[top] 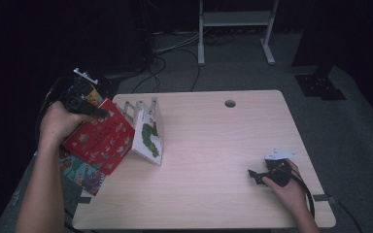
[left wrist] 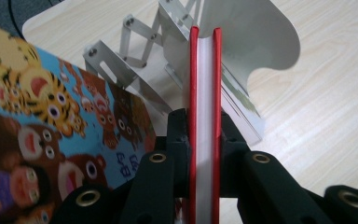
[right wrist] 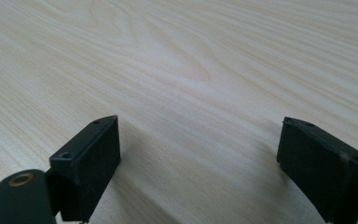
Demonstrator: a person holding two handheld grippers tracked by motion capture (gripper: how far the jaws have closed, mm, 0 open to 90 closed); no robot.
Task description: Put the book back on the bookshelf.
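My left gripper (top: 99,112) is shut on a red picture book (top: 99,138), held tilted above the table's left edge. In the left gripper view the book's red spine (left wrist: 205,116) stands edge-on between the jaws, which press on both covers. A metal folding book rack (top: 138,108) stands just right of it, with a white caterpillar book (top: 149,138) leaning in it. Beneath the red book, a blue picture book with cartoon animals (top: 80,170) lies flat. My right gripper (top: 253,176) rests low over the table at the right, open, with bare wood (right wrist: 200,93) between its jaws.
The light wooden table (top: 213,145) has a round cable hole (top: 230,103) at the back. A white desk frame (top: 235,29) and cables lie on the grey floor behind. The rack's metal dividers (left wrist: 121,65) stand ahead of the held book.
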